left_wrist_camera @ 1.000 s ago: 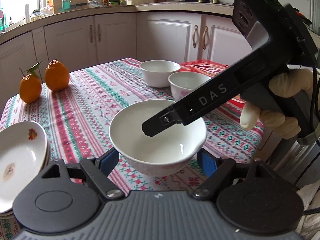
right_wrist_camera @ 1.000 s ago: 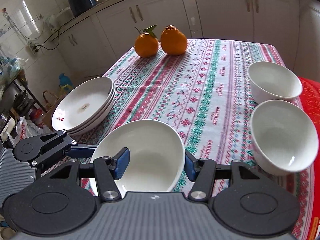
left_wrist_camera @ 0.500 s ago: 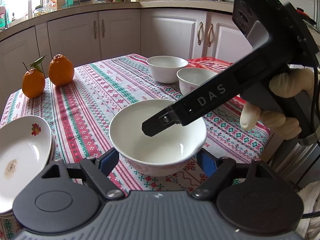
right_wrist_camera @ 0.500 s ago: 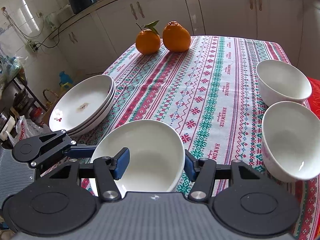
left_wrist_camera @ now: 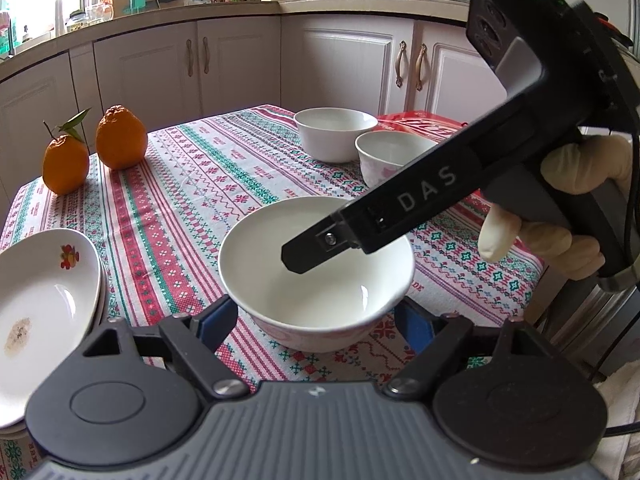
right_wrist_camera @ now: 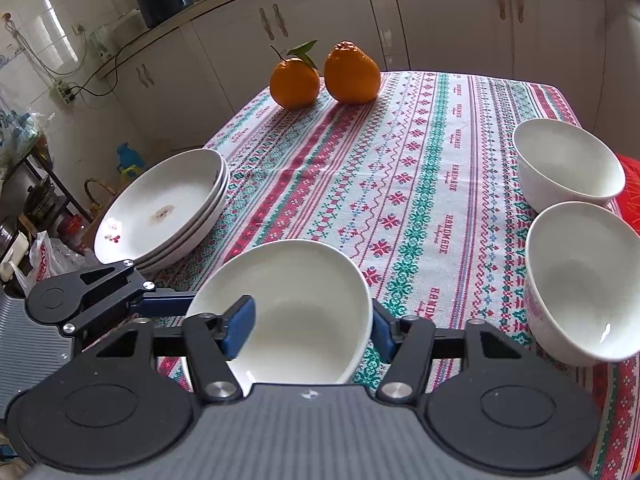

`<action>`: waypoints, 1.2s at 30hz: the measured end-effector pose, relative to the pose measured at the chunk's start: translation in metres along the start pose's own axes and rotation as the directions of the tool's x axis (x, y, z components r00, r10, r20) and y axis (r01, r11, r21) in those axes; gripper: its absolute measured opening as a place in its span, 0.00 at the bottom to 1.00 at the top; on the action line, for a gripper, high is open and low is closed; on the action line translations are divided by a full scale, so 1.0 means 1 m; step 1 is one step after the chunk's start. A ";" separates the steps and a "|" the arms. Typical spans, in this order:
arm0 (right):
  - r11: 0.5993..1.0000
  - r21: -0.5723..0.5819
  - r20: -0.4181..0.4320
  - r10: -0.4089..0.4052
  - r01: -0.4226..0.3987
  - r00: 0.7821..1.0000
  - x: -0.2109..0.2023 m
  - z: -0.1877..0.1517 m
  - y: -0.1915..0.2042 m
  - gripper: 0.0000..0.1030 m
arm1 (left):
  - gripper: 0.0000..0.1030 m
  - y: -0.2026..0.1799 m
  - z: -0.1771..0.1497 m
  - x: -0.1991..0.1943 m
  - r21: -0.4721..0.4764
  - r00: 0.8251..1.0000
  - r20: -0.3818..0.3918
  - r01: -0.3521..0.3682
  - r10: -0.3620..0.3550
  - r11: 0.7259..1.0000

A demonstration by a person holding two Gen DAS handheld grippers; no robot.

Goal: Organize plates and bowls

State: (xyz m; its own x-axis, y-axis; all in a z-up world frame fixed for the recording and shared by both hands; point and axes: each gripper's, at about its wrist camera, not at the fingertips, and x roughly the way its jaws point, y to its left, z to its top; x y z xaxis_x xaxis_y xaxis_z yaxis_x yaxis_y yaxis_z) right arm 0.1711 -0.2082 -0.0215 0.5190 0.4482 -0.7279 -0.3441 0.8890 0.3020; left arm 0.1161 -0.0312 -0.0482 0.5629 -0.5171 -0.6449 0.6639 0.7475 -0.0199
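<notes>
A white bowl (left_wrist_camera: 320, 292) stands on the patterned tablecloth near the front edge. My left gripper (left_wrist_camera: 316, 320) straddles it, its blue pads against the bowl's outer wall on both sides, and its jaws are easing open slightly. My right gripper (right_wrist_camera: 310, 332) reaches in from the right and its jaws are opening. Its left pad is inside the bowl (right_wrist_camera: 300, 300), clear of the wall, and its right pad is just outside the rim. A stack of white plates (right_wrist_camera: 160, 208) sits at the table's left edge. Two more white bowls (right_wrist_camera: 568, 164) (right_wrist_camera: 580, 280) stand on the right.
Two oranges (right_wrist_camera: 294, 84) (right_wrist_camera: 352, 74) sit at the far end of the table. A red bag (left_wrist_camera: 420, 120) lies behind the two far bowls. A gloved hand (left_wrist_camera: 580, 168) holds the right gripper. Kitchen cabinets ring the table.
The right gripper's pads have moved a little apart around the bowl. The bowl and both grippers have barely shifted over the table.
</notes>
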 end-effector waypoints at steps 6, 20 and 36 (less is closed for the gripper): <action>0.999 -0.046 0.066 -0.024 0.027 0.998 -0.012 0.000 0.007 0.98 | 0.90 -0.003 -0.004 -0.001 0.009 1.000 -0.011 0.016 -0.016 1.000; 0.980 -0.081 0.195 -0.164 0.183 0.967 -0.066 -0.031 0.002 1.00 | 0.97 -0.011 0.012 -0.037 0.044 1.000 0.014 0.008 -0.008 0.999; 0.904 -0.056 0.233 -0.401 0.423 0.886 -0.085 -0.070 -0.052 1.00 | 0.99 -0.026 0.086 0.015 0.153 1.000 0.015 0.017 -0.020 0.988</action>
State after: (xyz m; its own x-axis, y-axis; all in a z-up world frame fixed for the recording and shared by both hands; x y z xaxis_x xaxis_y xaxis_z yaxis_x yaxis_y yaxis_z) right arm 0.0902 -0.2991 -0.0181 0.7801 0.0628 -0.6225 -0.1349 0.9884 -0.0693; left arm 0.1497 -0.0946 0.0086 0.5567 -0.5378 -0.6331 0.7411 0.6658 0.0862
